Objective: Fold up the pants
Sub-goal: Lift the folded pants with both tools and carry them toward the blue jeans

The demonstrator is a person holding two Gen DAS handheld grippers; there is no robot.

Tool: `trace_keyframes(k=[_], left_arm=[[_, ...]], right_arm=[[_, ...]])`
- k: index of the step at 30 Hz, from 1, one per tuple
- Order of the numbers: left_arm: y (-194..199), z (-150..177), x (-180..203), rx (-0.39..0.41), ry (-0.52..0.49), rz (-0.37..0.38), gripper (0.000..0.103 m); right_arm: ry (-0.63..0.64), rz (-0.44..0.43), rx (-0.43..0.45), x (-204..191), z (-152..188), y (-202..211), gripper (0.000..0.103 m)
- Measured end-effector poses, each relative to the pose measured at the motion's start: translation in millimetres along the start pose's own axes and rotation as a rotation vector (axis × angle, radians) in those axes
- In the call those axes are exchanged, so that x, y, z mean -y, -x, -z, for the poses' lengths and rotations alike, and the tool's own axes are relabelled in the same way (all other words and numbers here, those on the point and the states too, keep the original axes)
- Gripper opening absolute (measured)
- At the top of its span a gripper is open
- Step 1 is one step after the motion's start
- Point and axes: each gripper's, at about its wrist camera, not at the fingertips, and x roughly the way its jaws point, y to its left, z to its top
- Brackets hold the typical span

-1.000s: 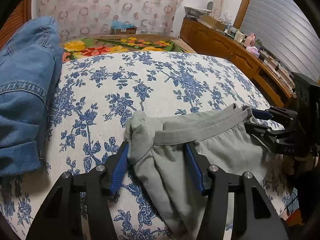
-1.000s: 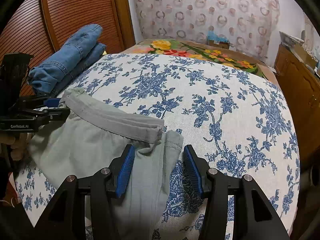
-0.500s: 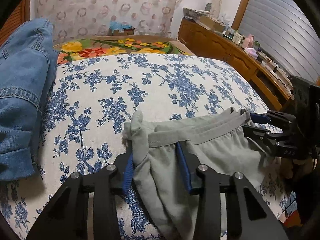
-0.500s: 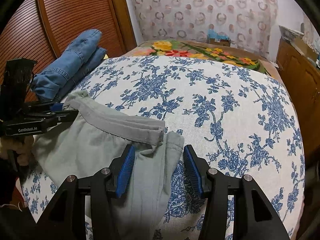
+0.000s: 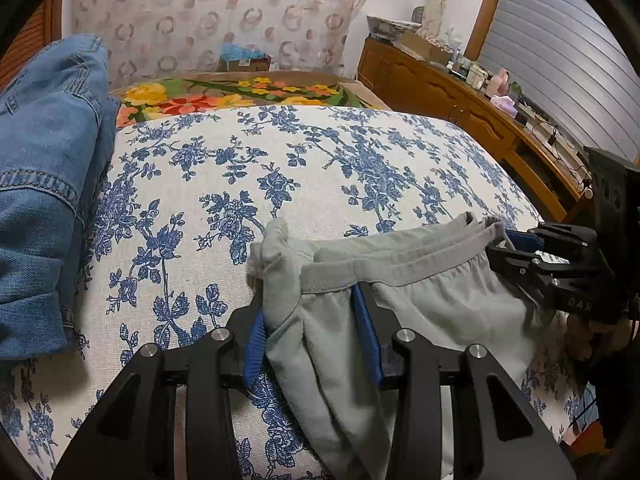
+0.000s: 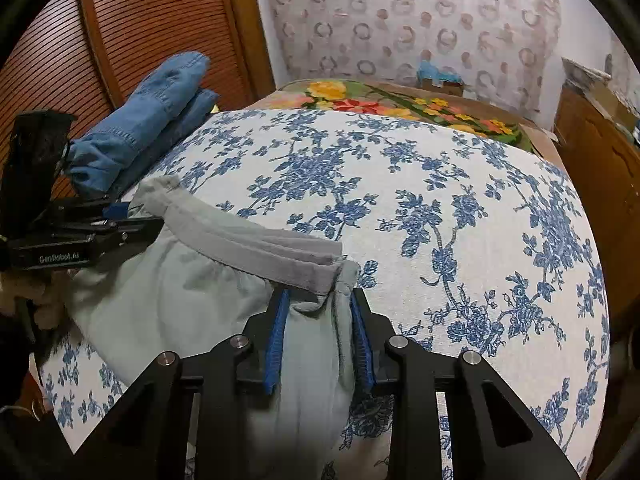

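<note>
Overhead nothing; blue-floral bedspread (image 5: 320, 168) under grey pants (image 5: 420, 300); wooden dresser (image 5: 460, 100) beside.

I am looking across a bed spread with a white, blue-flowered cloth (image 5: 320, 168), a bright yellow-and-red floral blanket (image 6: 400, 104) lying beyond it. A ring-patterned pale curtain (image 5: 224, 20) is hanging behind. A long brown wooden sideboard (image 5: 460, 100) is running under grey slatted blinds (image 5: 560, 60); a reddish louvred wooden door (image 6: 132, 32) is standing opposite.
</note>
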Motion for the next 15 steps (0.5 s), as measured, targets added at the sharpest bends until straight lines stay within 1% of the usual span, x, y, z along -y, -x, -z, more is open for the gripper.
trace_keyframes(k=[6, 7, 8, 10, 11, 15], left_arm=[[1, 0, 0, 0.001, -0.004, -0.006, 0.041], [1, 0, 0, 0.002, -0.005, -0.009, 0.038], [1, 1, 1, 0.003, -0.006, -0.009, 0.032], [2, 1, 1, 0.003, -0.002, 0.006, 0.026], [3, 1, 2, 0.007, -0.002, 0.006, 0.023], [12, 2, 8, 0.028, -0.008, 0.011, 0.019]], right_arm=[[-0.001, 0.002, 0.000, -1, 0, 0, 0.030], [-0.001, 0.004, 0.000, -1, 0, 0, 0.027], [-0.002, 0.008, 0.000, -1, 0, 0, 0.025], [-0.002, 0.010, 0.002, 0, 0, 1, 0.018], [0.001, 0.009, 0.004, -1, 0, 2, 0.016], [0.011, 0.006, 0.018, -3, 3, 7, 0.013]])
